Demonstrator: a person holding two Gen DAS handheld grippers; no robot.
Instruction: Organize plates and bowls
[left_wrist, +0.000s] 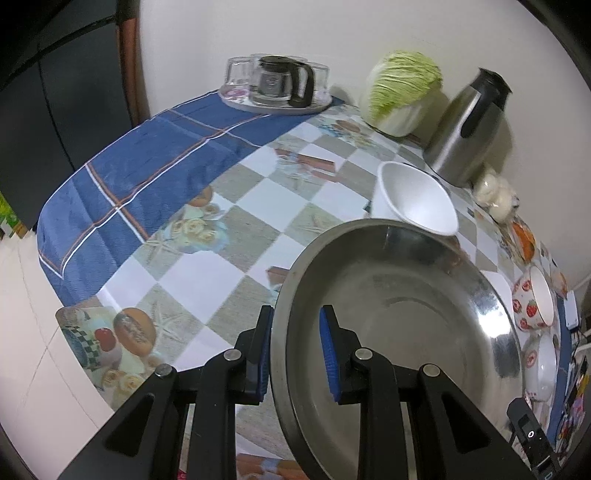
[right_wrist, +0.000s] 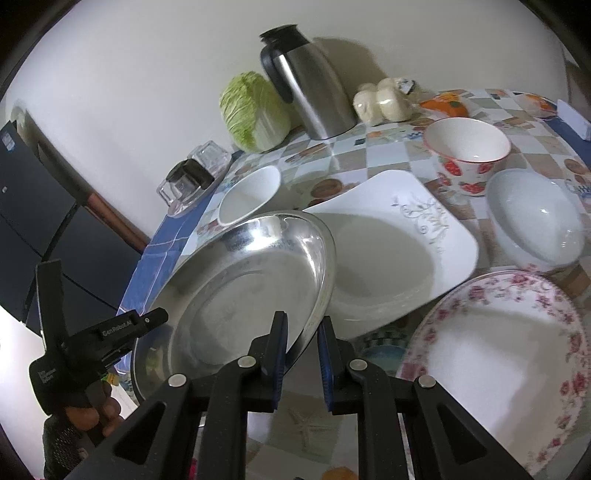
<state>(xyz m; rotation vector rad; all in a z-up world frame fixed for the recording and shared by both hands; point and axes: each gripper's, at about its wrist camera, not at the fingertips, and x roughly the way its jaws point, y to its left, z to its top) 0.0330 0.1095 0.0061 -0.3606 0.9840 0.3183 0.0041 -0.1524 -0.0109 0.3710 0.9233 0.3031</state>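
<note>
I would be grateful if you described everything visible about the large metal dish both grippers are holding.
The metal dish is a round, shallow, steel-looking pan with a flat bottom, sloping wall and thin rolled rim, shiny but dulled by smears, and empty. It is tilted, raised off the checked tablecloth. The left gripper clamps one side of its rim and the right gripper the opposite side, one blue pad inside and one outside each. In the right wrist view its far edge overlaps the white square plate.

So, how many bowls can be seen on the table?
3: a plain white bowl in front of the cabbage, a strawberry bowl behind the square plate, and a white bowl beside it. Others may be hidden.
</note>
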